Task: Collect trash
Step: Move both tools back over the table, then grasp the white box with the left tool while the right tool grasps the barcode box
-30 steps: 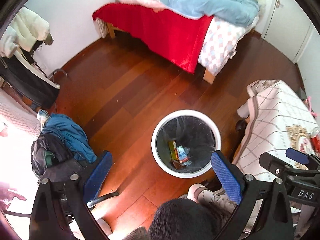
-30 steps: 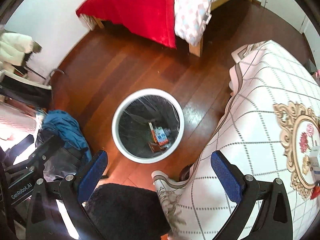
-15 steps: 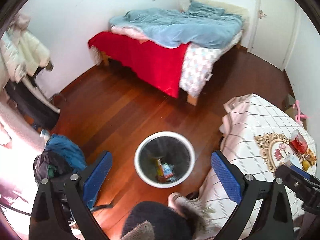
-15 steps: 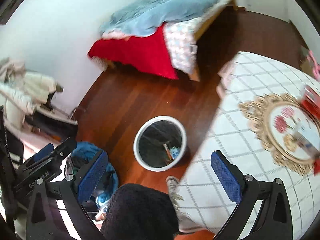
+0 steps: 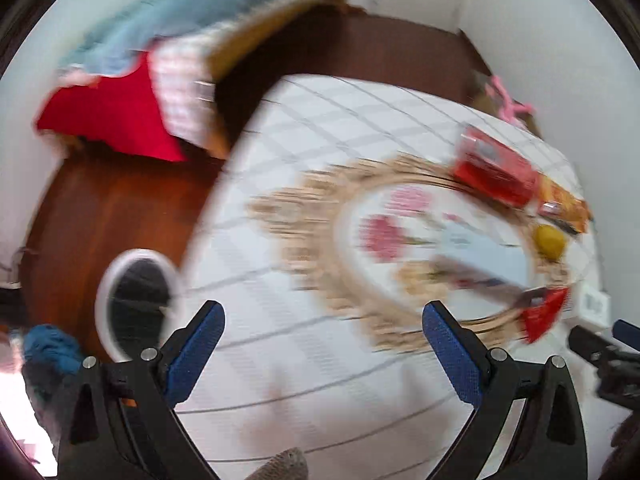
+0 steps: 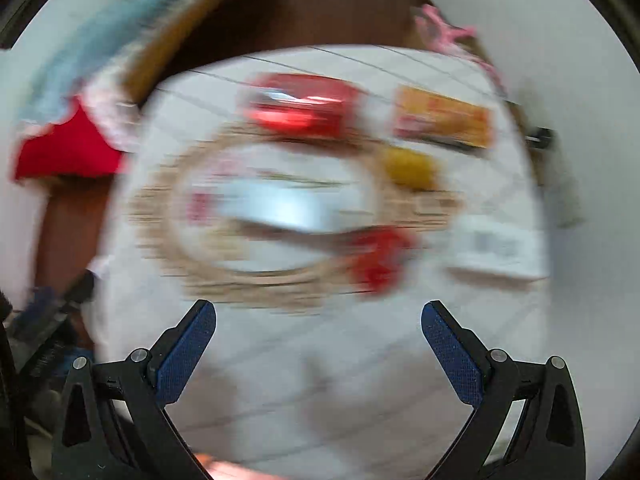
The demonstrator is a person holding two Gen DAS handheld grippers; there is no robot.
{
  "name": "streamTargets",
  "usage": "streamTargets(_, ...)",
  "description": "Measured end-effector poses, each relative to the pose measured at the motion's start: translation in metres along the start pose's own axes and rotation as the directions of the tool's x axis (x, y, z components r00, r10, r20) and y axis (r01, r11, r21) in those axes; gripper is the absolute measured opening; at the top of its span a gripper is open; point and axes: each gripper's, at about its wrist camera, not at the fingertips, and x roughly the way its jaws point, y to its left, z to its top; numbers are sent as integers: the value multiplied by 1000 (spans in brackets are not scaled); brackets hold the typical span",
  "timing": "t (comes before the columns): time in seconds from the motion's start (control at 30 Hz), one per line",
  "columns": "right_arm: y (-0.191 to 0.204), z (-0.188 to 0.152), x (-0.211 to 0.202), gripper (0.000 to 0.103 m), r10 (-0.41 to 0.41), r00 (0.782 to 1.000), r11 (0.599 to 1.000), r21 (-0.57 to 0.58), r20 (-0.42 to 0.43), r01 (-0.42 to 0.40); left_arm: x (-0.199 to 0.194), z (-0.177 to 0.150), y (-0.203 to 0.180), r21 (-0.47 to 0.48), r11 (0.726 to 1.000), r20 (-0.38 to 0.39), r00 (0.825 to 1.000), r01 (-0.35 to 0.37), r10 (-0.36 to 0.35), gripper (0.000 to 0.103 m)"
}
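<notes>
Both views are motion-blurred. My left gripper [image 5: 322, 328] and right gripper [image 6: 318, 326] are open and empty above a table with a white checked cloth [image 5: 280, 360]. On the cloth lie a red packet [image 6: 298, 106], an orange packet [image 6: 442, 120], a yellow item [image 6: 412, 168], a silvery-blue wrapper [image 6: 280, 204], a crumpled red wrapper [image 6: 380, 256] and a white box [image 6: 500, 246]. They also show in the left wrist view, such as the red packet [image 5: 494, 170]. The white-rimmed bin [image 5: 134, 304] stands on the floor left of the table.
A bed with a red blanket [image 5: 116, 116] and blue duvet stands at the back left on the dark wood floor [image 5: 96, 208]. Blue clothes [image 5: 50, 348] lie left of the bin. A pink object [image 6: 444, 36] is behind the table by the wall.
Both grippers have swung up and right, away from the bin on the floor to over the table. The trash on the cloth has come into full view. Both stay open.
</notes>
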Motion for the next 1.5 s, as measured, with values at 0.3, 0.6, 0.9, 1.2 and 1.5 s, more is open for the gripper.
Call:
streamTargets(0.3,-79,45,60,103,-295,941,925,-298,-166,237,37,21,-80,4,999,-101,994,36,-35,101)
streamTargets(0.6,-93,72,101,76,-287,930,911,-367,-231,190,54,23,-87,-34,999,-141,989,29,-34,101)
streamTargets(0.9,-143,98,93,84,3,954,998,55,-298,14,97,44,-73,-317,932,-303,913,175,-275,100)
streamTargets(1.2,-155,85,88,66,-30,969,996,79,-245,51,96,57,-92,-189,970,-291,935,151,-203,43)
streamTargets(1.5,-146,53,75,68,87,962,986,157,-259,-47,94,49,-99,312,944,-304,953,112,-13,40)
